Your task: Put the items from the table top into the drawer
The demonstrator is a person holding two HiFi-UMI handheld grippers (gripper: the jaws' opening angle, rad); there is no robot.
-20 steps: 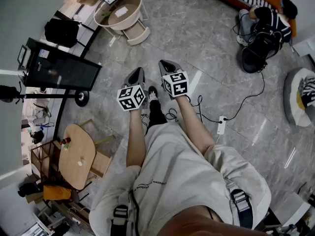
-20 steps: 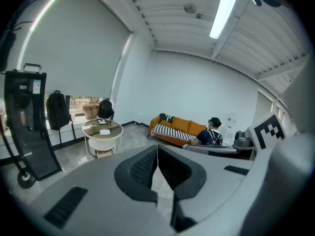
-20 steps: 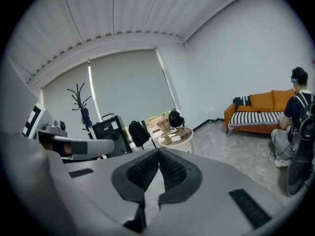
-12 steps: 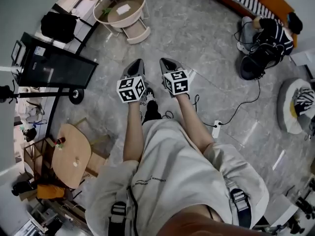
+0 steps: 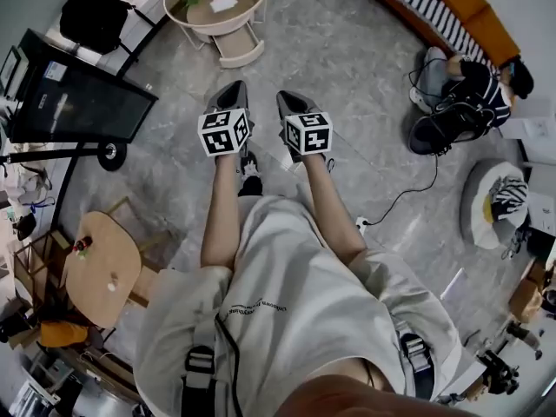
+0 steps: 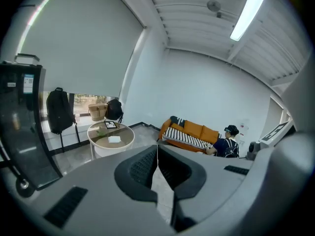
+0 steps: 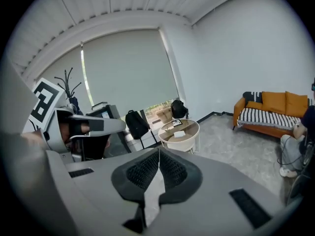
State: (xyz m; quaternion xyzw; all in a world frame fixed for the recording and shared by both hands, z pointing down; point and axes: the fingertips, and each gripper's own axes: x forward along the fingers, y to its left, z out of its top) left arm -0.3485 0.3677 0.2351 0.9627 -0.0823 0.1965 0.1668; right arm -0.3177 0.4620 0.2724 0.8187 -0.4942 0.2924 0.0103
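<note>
A round beige table [image 5: 186, 20] stands far ahead on the floor, with a drawer [image 5: 240, 56] pulled out low at its front. On its top lie a white flat item [image 5: 223, 3], a green item [image 5: 191, 0] and a small framed picture [image 6: 109, 125]. My left gripper [image 5: 233, 89] and right gripper [image 5: 287, 98] are held side by side in the air, well short of the table. Both are shut with nothing between the pads. The left gripper view shows the table [image 6: 123, 140] beyond its gripper [image 6: 157, 149]; the right gripper view shows the table [image 7: 193, 131] past the closed right gripper [image 7: 158, 154].
A black screen on a wheeled stand [image 5: 78, 107] and a black backpack [image 5: 95, 20] are left of the path. A small wooden table [image 5: 100, 268] is at lower left. A person [image 5: 469, 85] sits on the floor by an orange sofa [image 5: 452, 7]. A cable [image 5: 408, 189] crosses the floor.
The whole view has shifted forward: the round table has slid toward the top edge and the screen stand upward. Both grippers stay shut and side by side.
</note>
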